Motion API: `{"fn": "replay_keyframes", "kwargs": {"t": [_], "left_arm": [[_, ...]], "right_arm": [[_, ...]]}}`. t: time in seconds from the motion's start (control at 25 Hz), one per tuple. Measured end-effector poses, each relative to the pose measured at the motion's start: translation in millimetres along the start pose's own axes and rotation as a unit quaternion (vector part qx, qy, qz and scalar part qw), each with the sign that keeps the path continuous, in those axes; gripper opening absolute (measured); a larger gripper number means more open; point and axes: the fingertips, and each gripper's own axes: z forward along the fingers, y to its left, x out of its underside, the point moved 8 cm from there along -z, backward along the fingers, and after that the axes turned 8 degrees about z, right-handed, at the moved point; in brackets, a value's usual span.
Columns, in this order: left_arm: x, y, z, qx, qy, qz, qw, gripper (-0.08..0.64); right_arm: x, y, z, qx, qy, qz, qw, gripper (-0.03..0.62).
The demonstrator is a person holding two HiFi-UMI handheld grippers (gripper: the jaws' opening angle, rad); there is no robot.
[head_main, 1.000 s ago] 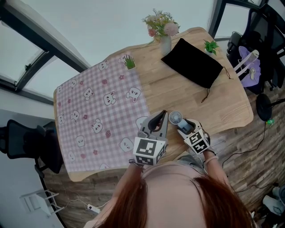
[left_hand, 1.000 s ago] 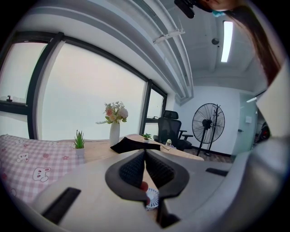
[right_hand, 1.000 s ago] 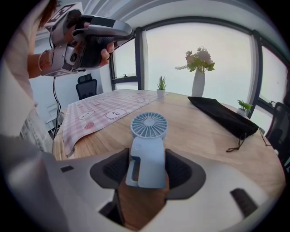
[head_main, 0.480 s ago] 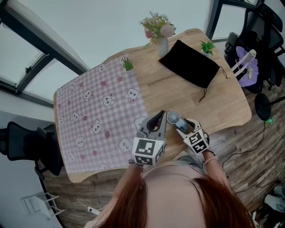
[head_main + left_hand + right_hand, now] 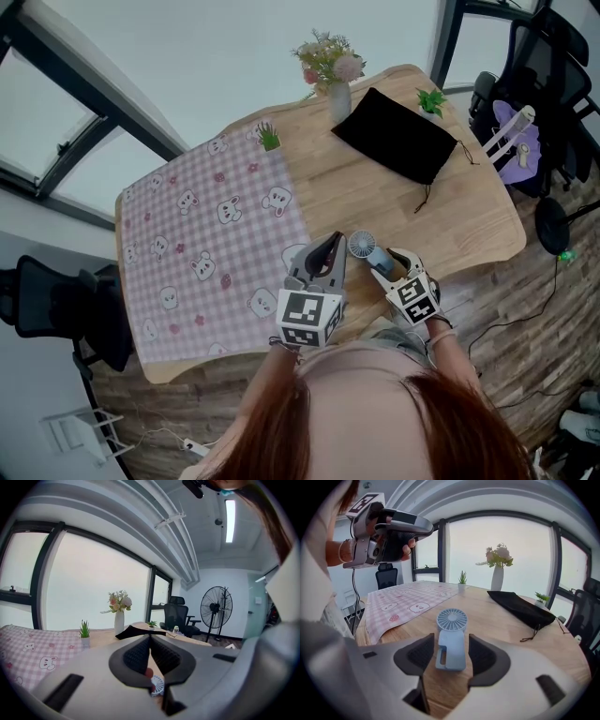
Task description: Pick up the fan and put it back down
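Observation:
A small light-blue hand fan [image 5: 451, 639] lies on the wooden table [image 5: 375, 202] near its front edge, round head pointing away from me. My right gripper [image 5: 451, 645] stands open around the fan's handle, with a thin strip of wood showing on each side. In the head view the fan [image 5: 363, 246] pokes out ahead of the right gripper [image 5: 384, 261]. My left gripper [image 5: 335, 242] hovers just left of it, jaws shut with nothing between them. The left gripper view shows its shut jaws, and the fan's head [image 5: 157, 685] sits low beneath the left gripper [image 5: 150, 641].
A pink checked cloth [image 5: 206, 234] covers the table's left half. At the back stand a vase of flowers [image 5: 336, 80], a black pouch [image 5: 394, 136] and two small potted plants [image 5: 270, 138] [image 5: 431, 98]. Office chairs [image 5: 548, 94] stand to the right.
The head view has drifted slightly. The fan and both grippers hold nearly the same places on the table.

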Motion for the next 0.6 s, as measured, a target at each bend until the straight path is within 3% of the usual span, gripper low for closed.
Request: {"fn": "replay_keyframes", "kwargs": {"t": [0.6], "left_arm": [[-4.9, -9.4, -16.9, -0.010, -0.018, 0.014, 0.9997, 0.014]], "right_arm": [[-15.8, 7.1, -21.5, 0.022, -0.041, 0.011, 0.999, 0.148]]}}
